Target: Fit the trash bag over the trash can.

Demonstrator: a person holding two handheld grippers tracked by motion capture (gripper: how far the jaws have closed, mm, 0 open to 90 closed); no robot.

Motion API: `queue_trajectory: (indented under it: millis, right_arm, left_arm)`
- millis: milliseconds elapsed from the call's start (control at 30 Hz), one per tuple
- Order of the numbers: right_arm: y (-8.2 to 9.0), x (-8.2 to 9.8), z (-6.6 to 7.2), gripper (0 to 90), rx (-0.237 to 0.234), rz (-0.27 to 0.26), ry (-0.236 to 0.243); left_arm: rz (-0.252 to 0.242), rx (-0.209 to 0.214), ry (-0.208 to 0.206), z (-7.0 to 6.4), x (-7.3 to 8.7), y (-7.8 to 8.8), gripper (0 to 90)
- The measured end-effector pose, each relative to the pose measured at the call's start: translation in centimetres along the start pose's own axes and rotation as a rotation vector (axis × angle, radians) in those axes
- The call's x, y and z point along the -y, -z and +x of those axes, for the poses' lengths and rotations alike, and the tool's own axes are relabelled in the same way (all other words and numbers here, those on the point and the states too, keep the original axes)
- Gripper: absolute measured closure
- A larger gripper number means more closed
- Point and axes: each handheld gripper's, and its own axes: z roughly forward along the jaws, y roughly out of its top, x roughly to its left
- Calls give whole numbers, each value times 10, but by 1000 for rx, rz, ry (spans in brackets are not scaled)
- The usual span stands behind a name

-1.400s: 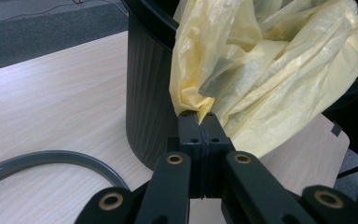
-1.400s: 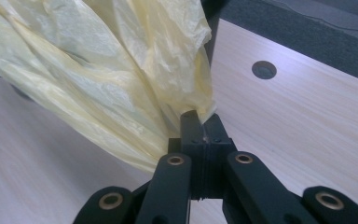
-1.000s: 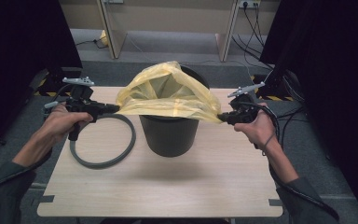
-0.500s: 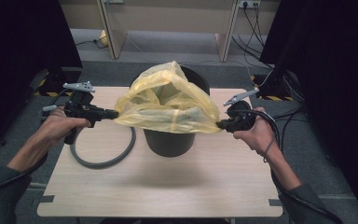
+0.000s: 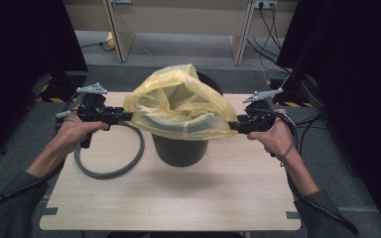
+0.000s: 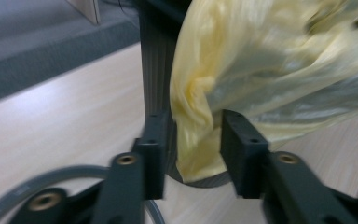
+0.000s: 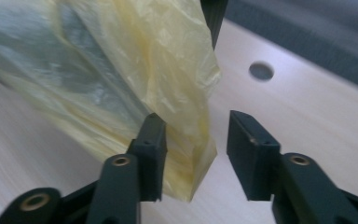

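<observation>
1. Where the yellow bag (image 5: 178,106) drapes over the black bin (image 5: 183,146) in the middle of the table (image 5: 178,198), it hides most of the bin's rim; a short dark arc of rim shows at the back, and another band shows through the bag's mouth.
2. The left gripper (image 5: 129,116) sits at the bag's left edge. In the left gripper view its jaws have just been opening and stand apart, with a fold of bag (image 6: 200,116) hanging between them. The film lies close to the jaw on the right of that view, but blur makes contact hard to judge; it does not look pinched.
3. The right gripper (image 5: 232,126) sits at the bag's right edge. Its own view shows the jaws also freshly parted, the bag's corner (image 7: 186,140) resting against the jaw on the left, clear of the other one.
4. From above, both sets of fingertips are tucked under the plastic, so their gap cannot be read there.
5. A grey ring (image 5: 110,153) lies flat on the table left of the bin, partly covered by the left hand (image 5: 77,130). In the left gripper view it is cut off at the bottom edge.
6. The bin's base is visible; its inside is screened by the bag.
7. The right hand (image 5: 273,136) holds its tool level, cable looping behind the wrist.
</observation>
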Motion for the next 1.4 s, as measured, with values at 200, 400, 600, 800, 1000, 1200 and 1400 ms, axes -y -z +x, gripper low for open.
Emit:
queue_trajectory:
  millis: [200, 400, 600, 800, 1000, 1200, 1400]
  right_arm:
    - [42, -26, 11, 471, 30, -121, 72]
    - [41, -44, 14, 474, 46, -170, 91]
    - [17, -53, 14, 640, -34, -162, 106]
    - [5, -62, -6, 870, 2, -156, 74]
    - [-21, -60, -39, 886, 56, -151, -17]
    - [-52, -72, -59, 885, 66, -182, -52]
    - [-93, -78, -71, 887, 8, -187, -126]
  left_arm:
    - [-56, -46, -58, -11, -22, 24, 411]
    - [-84, -44, -64, -9, -36, 15, 472]
    - [-85, -4, -72, -1, -37, -4, 704]
    - [-85, -38, -34, 14, -45, -21, 890]
    - [-114, -53, 37, 29, -49, -41, 894]
    - [-130, -69, 59, 42, -59, -63, 892]
    - [-137, -51, 129, 56, -61, -84, 894]
